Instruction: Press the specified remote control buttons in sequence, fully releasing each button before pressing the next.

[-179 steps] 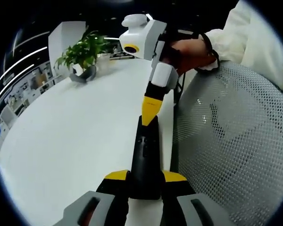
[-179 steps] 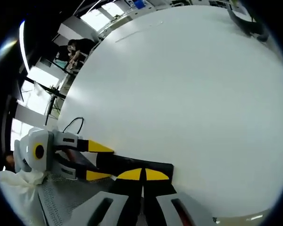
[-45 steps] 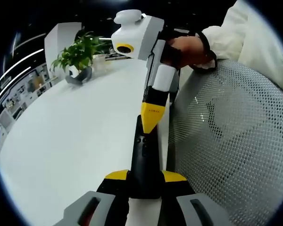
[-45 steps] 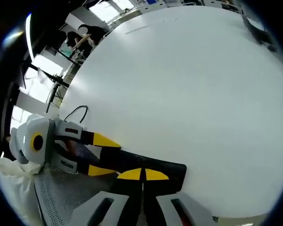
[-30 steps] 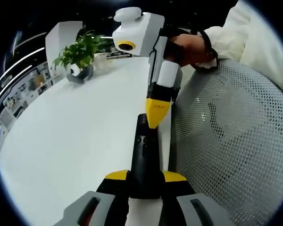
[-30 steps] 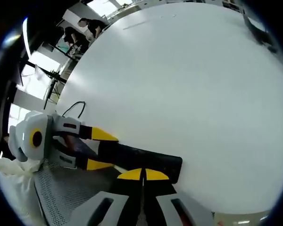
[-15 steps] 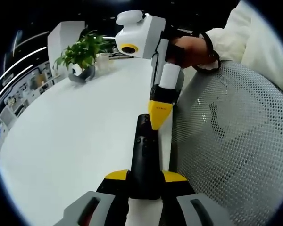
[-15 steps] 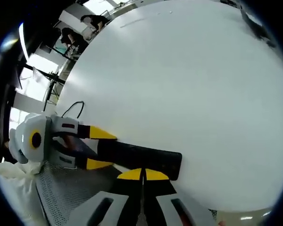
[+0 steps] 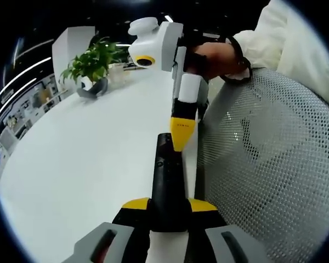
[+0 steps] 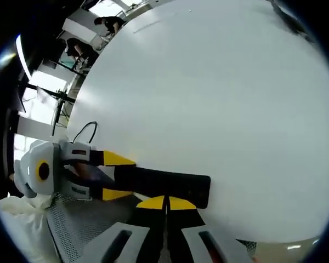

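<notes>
- Left gripper view: our left gripper (image 9: 167, 207) is clamped on the near end of the black remote (image 9: 168, 181), which sticks out over the white table (image 9: 82, 164) with its button face up.
- Our right gripper (image 9: 181, 143) comes down from above with its yellow tips pressed together, pointed at the far end of the remote; we can't tell whether the tip touches a button or hangs just above one.
- Right gripper view: the same closed tips (image 10: 165, 204) sit at the bottom, with the remote (image 10: 162, 186) lying crosswise just beyond them and the left gripper (image 10: 107, 175) holding its other end.
- Risk, as we judge it: the tip is broad next to the small buttons, so a slightly off push could catch a neighbouring button or two at once.
- Pressing far from the held end could lever the remote down or twist it in the jaws, spoiling the press or loosening our hold.
- Lifting too little between presses could leave a button half down, and the sequence would not count.
- Around us: a potted plant (image 9: 93, 68) stands far off on the table, well apart from the work.
- A mesh chair back (image 9: 263, 164) sits close beside the remote on the right, and it crowds the right hand (image 9: 219, 57) and sleeve (image 9: 296, 49).
- A thin cable (image 10: 85, 131) lies on the table near the left gripper.
</notes>
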